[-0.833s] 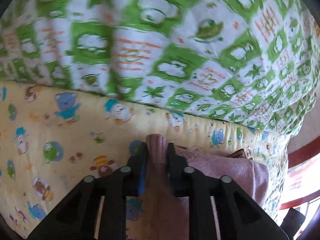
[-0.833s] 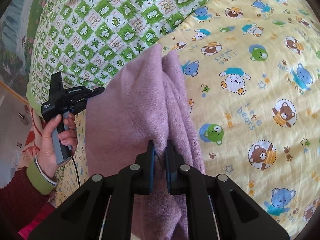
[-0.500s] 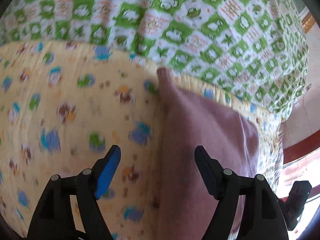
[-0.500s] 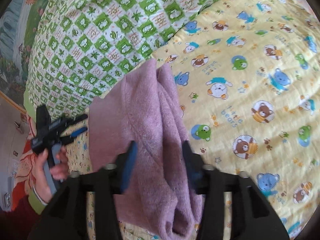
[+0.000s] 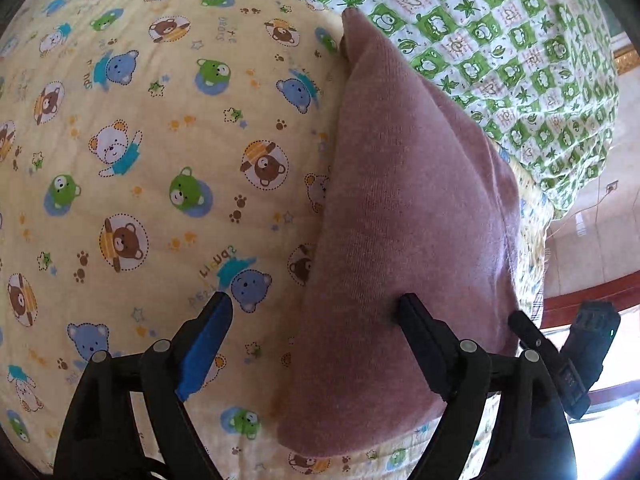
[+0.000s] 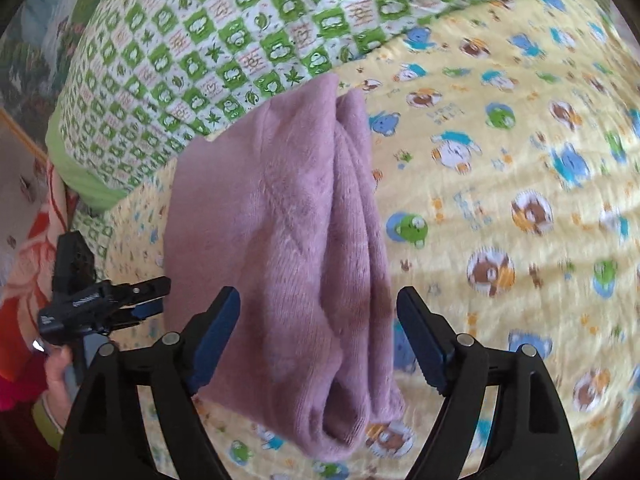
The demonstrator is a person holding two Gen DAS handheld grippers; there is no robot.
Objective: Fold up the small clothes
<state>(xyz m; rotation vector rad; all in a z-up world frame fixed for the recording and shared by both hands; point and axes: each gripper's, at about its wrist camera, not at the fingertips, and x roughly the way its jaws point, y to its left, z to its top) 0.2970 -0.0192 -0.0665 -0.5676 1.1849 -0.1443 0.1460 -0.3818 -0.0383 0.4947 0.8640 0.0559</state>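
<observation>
A folded mauve knit garment (image 5: 404, 240) lies flat on a yellow bear-print blanket (image 5: 140, 160). In the right wrist view the garment (image 6: 280, 220) shows several stacked folds along its right edge. My left gripper (image 5: 316, 312) is open and empty, above the garment's near left edge. My right gripper (image 6: 320, 308) is open and empty, its fingers astride the garment's near end. The left gripper also shows in the right wrist view (image 6: 120, 300), held in a hand beside the garment.
A green-and-white checked quilt (image 5: 500, 40) lies along the far edge of the garment; it also shows in the right wrist view (image 6: 220, 40). The bed's edge, tiled floor and a red wooden rail (image 5: 588, 288) lie at the right of the left wrist view.
Both grippers were shut on the mauve garment; both have opened, let it go and pulled back. The garment now lies folded on the blanket.
</observation>
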